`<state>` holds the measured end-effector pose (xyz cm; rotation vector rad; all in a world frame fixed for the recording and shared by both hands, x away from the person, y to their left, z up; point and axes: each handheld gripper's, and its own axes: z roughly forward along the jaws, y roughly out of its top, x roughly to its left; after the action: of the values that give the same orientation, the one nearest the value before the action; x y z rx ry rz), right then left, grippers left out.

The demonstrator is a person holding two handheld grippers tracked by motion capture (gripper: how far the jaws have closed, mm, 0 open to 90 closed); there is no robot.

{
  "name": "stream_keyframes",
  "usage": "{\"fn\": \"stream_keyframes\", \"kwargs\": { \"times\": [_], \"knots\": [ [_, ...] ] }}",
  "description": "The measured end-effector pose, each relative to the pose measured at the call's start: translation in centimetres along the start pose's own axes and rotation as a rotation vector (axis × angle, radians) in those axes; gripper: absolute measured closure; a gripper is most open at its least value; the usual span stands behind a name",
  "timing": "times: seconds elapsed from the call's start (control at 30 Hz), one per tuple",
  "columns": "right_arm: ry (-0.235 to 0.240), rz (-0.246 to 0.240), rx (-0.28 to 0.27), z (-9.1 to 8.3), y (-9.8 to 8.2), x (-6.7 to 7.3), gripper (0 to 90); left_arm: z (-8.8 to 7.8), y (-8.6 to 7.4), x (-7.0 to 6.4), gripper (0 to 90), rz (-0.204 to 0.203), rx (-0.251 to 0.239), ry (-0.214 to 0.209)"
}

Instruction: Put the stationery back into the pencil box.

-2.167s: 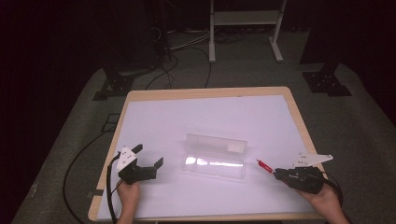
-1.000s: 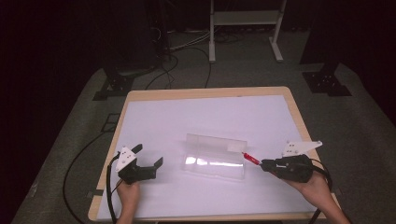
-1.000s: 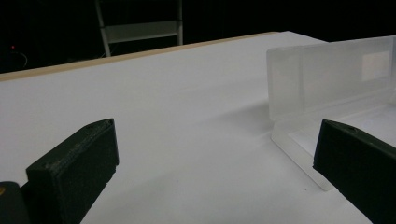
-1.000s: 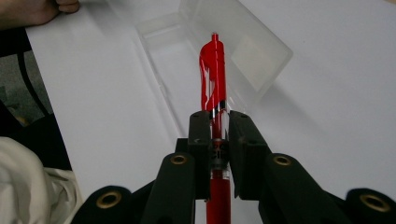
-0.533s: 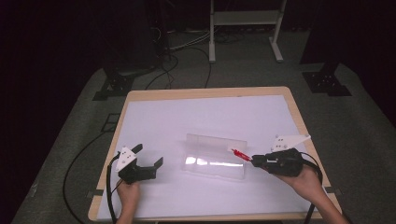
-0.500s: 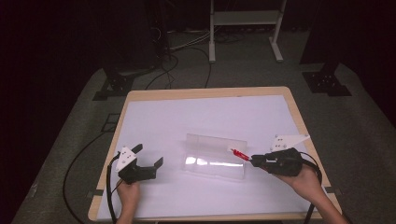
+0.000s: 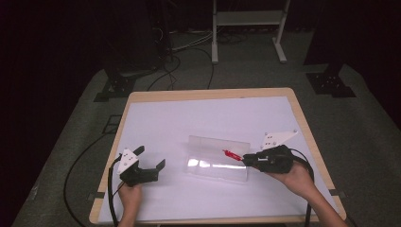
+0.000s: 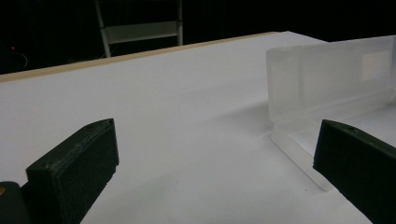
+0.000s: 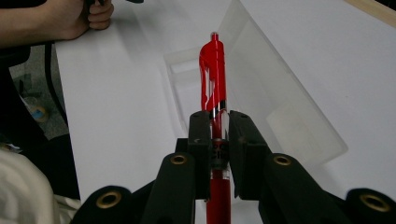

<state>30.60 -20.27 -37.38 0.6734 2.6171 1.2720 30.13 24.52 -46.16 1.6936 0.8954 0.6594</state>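
Two grippers are showing on the white table (image 7: 189,123) and I'm seeing them both in the high view. The right gripper (image 7: 246,161) is clamping a red pen (image 7: 231,154) between its jaws, pads pressing on the barrel just below the clip. In the right gripper view the pen (image 9: 214,79) is pointing straight out ahead, its capped end hanging over the clear box (image 9: 280,112), above the open inside, not touching the walls as far as I can tell. In the high view the pen tip is sitting over the box (image 7: 215,161) near its right end. The left gripper (image 7: 150,163) is resting near the table's left front, jaws spread wide with nothing between them, well apart from the box. In the left gripper view I'm seeing the box (image 8: 327,84) ahead to the right, its tall wall standing upright.
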Motion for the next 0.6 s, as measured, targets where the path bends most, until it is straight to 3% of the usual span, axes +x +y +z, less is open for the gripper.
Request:
{"fn": "stream_keyframes", "kwargs": {
  "times": [0.6],
  "knots": [
    [0.053,-0.065,0.052,4.2,2.4,0.0,78.8,0.0,0.0,0.0,0.0,-0.001,-0.001,-0.002]
  ]
}}
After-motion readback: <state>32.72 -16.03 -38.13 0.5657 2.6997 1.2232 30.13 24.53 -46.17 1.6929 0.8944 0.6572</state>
